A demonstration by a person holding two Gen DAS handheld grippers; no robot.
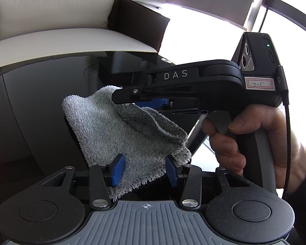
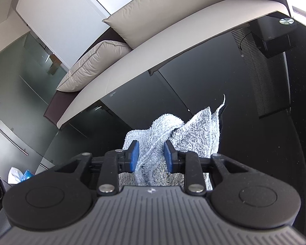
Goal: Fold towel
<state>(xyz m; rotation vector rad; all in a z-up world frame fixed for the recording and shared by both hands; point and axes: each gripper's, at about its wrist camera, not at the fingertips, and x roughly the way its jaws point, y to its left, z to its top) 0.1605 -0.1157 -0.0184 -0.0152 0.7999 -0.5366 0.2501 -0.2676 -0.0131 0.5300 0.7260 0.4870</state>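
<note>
A small grey terry towel point(image 1: 120, 134) is bunched above a dark glossy table point(image 1: 40, 112). My left gripper point(image 1: 144, 170) has its blue pads apart, with a towel corner lying loosely between them. My right gripper point(image 1: 130, 100), seen side-on in the left wrist view, reaches into the towel's upper fold. In the right wrist view the towel point(image 2: 193, 134) lies crumpled ahead, and my right gripper point(image 2: 151, 157) has its blue pads apart with a ridge of towel between them, not pinched.
A beige sofa point(image 1: 71, 40) with cushions point(image 2: 169, 6) runs behind the table's far edge. A black box point(image 2: 275, 38) sits at the table's far right. A hand point(image 1: 255, 140) holds the right gripper's handle. Bright windows are at the right.
</note>
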